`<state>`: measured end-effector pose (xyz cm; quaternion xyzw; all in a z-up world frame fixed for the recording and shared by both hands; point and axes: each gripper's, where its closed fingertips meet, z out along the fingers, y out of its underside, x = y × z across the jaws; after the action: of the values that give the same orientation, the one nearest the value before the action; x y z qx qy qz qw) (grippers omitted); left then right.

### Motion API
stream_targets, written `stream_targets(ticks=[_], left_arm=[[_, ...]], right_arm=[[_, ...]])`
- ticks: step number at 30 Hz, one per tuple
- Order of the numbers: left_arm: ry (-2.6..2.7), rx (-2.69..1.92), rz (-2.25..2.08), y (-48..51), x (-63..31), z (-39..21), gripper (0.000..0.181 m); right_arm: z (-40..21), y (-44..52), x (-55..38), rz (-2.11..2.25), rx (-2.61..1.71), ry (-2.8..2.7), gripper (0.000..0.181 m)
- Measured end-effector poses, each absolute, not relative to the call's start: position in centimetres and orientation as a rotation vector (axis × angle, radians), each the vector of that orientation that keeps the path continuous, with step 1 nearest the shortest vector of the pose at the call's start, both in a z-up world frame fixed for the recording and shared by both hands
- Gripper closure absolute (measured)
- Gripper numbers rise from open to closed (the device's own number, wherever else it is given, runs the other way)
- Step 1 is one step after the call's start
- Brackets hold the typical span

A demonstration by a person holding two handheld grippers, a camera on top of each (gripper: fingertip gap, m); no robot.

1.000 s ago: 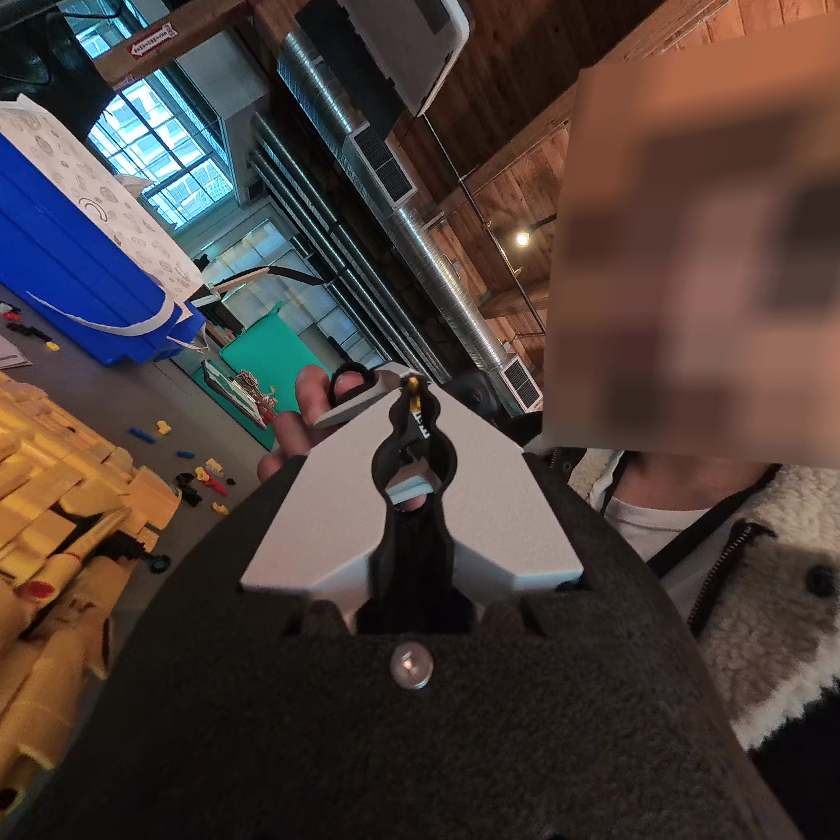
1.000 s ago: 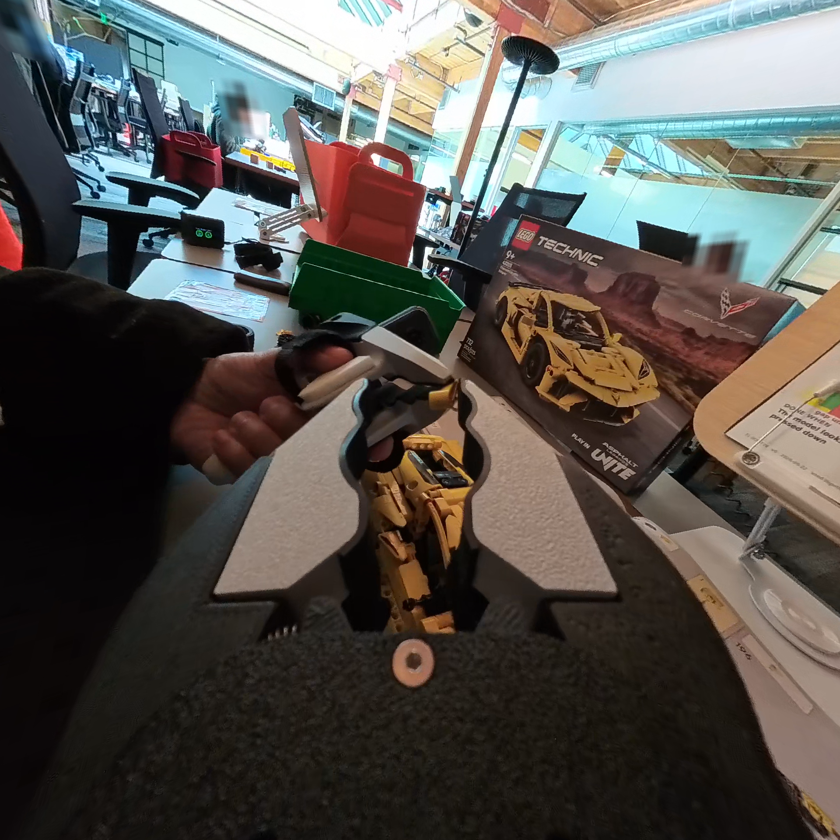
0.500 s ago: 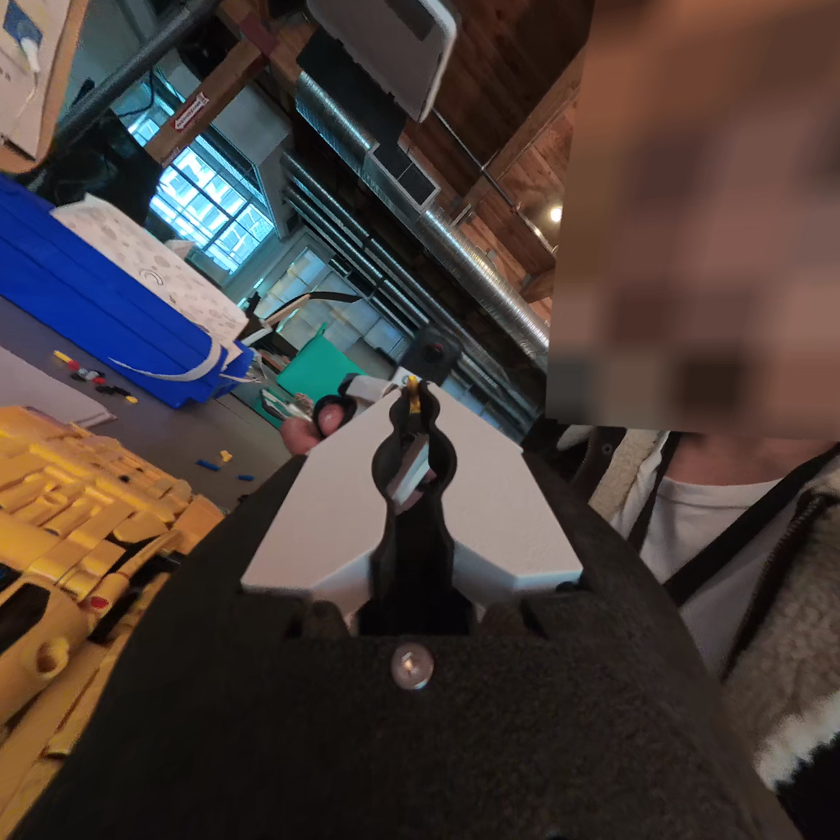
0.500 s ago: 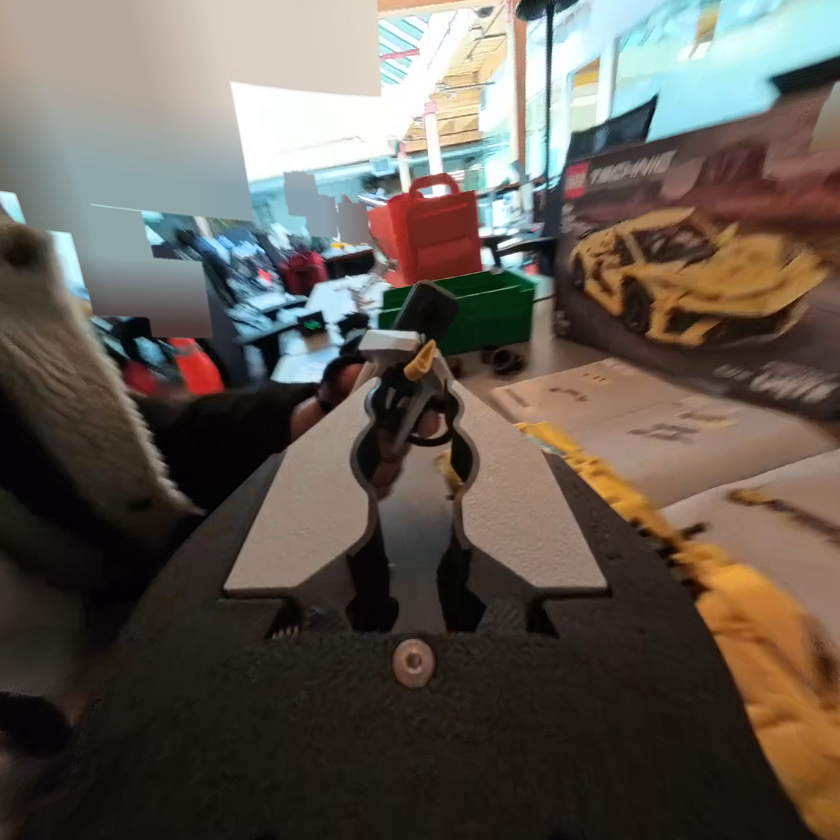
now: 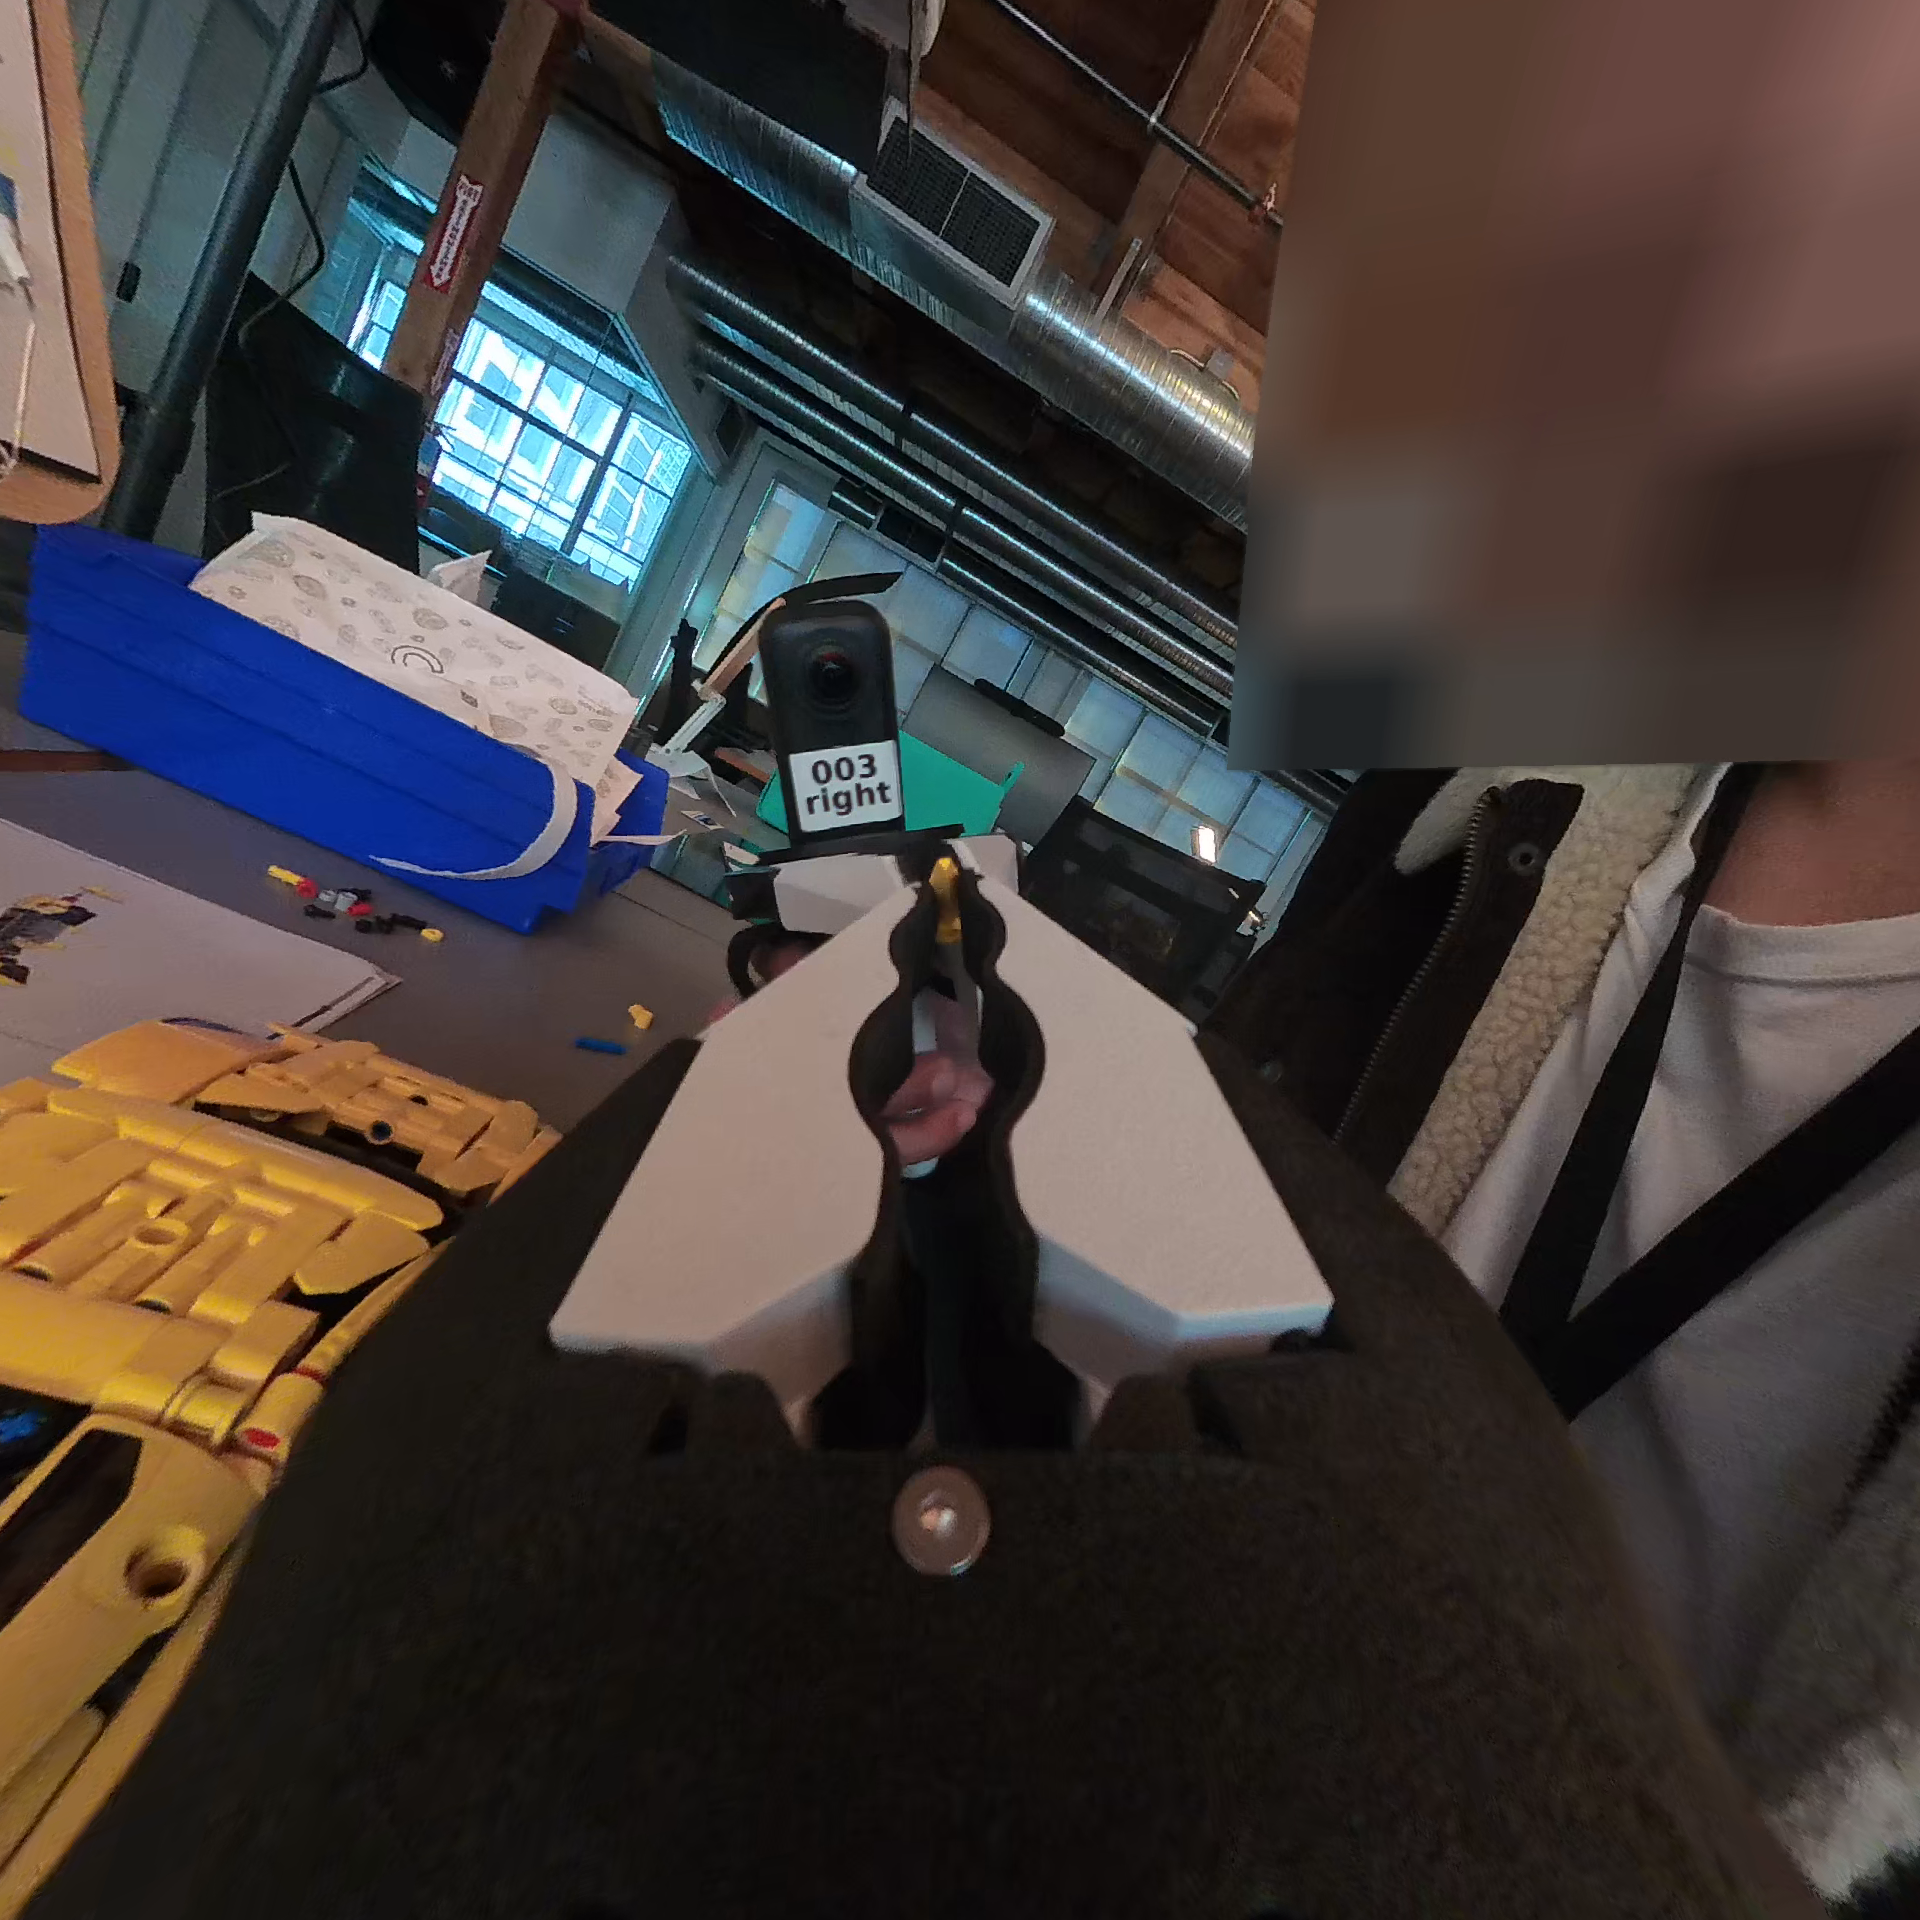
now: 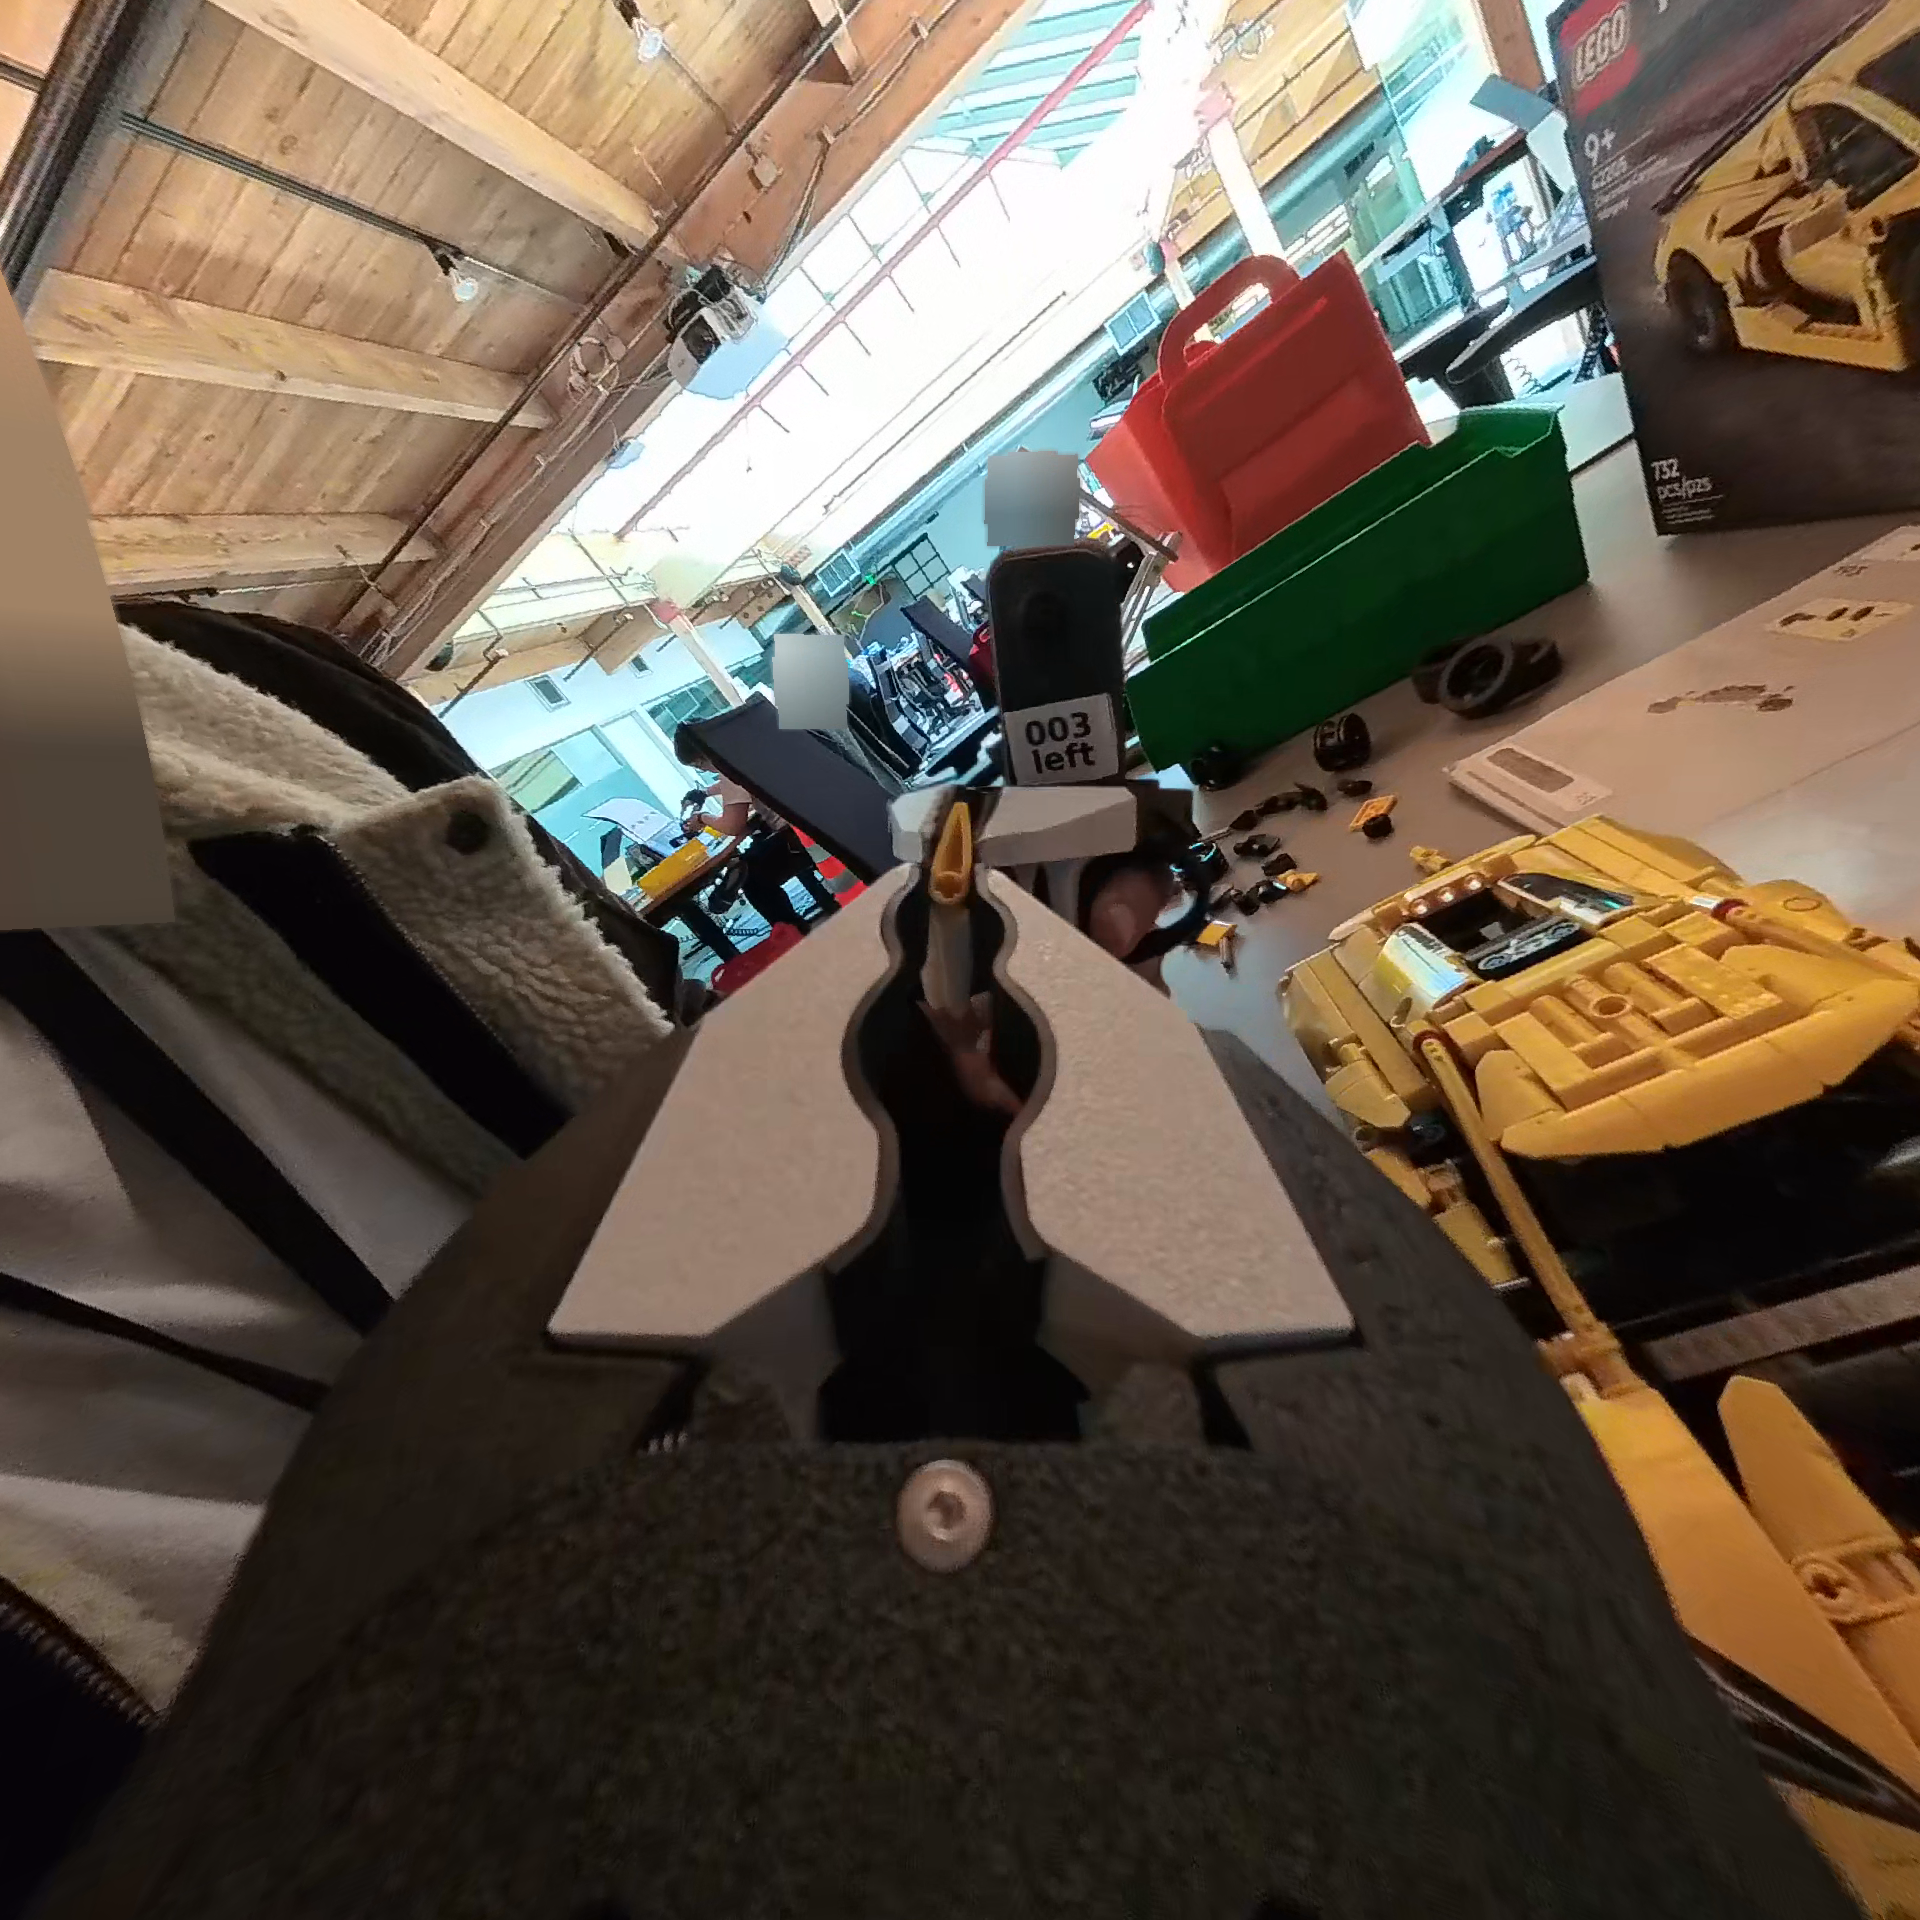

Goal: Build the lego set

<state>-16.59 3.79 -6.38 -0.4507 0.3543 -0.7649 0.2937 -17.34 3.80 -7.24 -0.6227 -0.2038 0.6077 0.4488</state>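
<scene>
My left gripper [image 5: 943, 883] and right gripper [image 6: 951, 894] are raised above the table and point at each other, tip to tip. A small yellow lego piece [image 5: 943, 906] sits between the left fingertips. In the right wrist view the same piece [image 6: 951, 860] is pinched between the right fingertips. The opposite gripper shows just behind the piece in each view: the right one [image 5: 831, 894] and the left one [image 6: 1039, 821]. The yellow lego car [image 5: 156, 1247] lies on the table below, also seen in the right wrist view [image 6: 1558, 1018].
Loose small pieces [image 6: 1268, 862] and black wheels [image 6: 1486, 670] lie by a green bin [image 6: 1351, 603]. A red container [image 6: 1278, 416] and the set's box [image 6: 1766, 260] stand behind. More loose pieces [image 5: 353, 909] lie near a blue bin [image 5: 260, 707] and a booklet [image 5: 156, 956]. A person's jacket [image 5: 1507, 1039] is close behind. My two grippers' fingertips are within a few centimetres of each other.
The right gripper swung round to face the left one and closed its tips on the yellow piece. The left gripper tilted down, still shut on the piece.
</scene>
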Motion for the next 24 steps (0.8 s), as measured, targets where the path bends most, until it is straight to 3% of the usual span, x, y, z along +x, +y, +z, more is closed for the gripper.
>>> stream_targets(ticks=[24], left_arm=[[1.038,-1.285,-1.851,4.2,-16.3,-8.1,0.177]], right_arm=[[-8.6,4.6,-16.4,1.303,-1.608,-0.559,0.176]])
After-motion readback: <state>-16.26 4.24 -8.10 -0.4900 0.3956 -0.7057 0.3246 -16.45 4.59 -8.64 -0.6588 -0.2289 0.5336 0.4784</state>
